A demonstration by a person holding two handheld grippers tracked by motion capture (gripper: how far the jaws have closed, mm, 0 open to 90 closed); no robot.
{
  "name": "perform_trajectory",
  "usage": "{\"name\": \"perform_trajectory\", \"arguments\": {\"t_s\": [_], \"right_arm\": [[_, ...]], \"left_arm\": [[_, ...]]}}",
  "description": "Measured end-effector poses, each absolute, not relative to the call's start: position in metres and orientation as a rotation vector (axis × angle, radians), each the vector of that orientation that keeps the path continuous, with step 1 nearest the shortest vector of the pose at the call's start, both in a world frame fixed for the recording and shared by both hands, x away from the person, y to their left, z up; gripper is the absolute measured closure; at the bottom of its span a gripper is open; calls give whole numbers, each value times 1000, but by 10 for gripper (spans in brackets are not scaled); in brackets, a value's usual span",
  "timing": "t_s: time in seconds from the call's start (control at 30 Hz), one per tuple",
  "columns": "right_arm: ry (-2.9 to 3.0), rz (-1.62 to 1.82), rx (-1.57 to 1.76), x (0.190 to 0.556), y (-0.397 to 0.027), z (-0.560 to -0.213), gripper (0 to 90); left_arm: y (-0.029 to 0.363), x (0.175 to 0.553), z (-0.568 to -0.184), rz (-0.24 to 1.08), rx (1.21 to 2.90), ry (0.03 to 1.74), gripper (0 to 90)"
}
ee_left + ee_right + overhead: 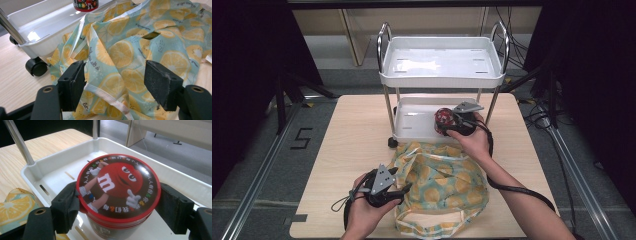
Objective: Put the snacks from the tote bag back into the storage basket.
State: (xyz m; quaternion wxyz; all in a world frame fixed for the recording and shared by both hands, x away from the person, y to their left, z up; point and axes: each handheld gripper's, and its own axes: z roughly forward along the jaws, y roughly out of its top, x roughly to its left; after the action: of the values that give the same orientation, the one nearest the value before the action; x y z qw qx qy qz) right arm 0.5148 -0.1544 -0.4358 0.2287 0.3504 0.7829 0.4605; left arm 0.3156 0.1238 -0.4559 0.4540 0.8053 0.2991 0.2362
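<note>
A round red-lidded candy tub (117, 185) with a cartoon figure on its lid sits inside the lower tray (57, 167) of a small white cart. My right gripper (117, 202) has closed on the tub, a jaw against each side of the lid rim. From above, the tub (443, 118) shows at the right of that tray, just ahead of my right gripper (451, 124). A lemon-print cloth bag (442, 180) lies crumpled on the table in front of the cart. My left gripper (115, 82) is open at the bag's left edge, with folds of the bag (125, 52) between its jaws.
The cart's upper tray (442, 60) is bare, held on chrome posts. A black caster (36, 67) stands by the bag's edge. The wooden table (357, 135) has free room at the left. A dark gap (151, 35) opens in the bag's fabric.
</note>
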Motion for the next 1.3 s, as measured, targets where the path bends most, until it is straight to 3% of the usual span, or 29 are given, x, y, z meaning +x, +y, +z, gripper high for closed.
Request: {"name": "perform_trajectory", "arguments": {"t_s": [1.3], "right_arm": [[2184,1226,958,519,-158,-451,261]], "left_arm": [[124,316,-456,583,1989,737,326]]}}
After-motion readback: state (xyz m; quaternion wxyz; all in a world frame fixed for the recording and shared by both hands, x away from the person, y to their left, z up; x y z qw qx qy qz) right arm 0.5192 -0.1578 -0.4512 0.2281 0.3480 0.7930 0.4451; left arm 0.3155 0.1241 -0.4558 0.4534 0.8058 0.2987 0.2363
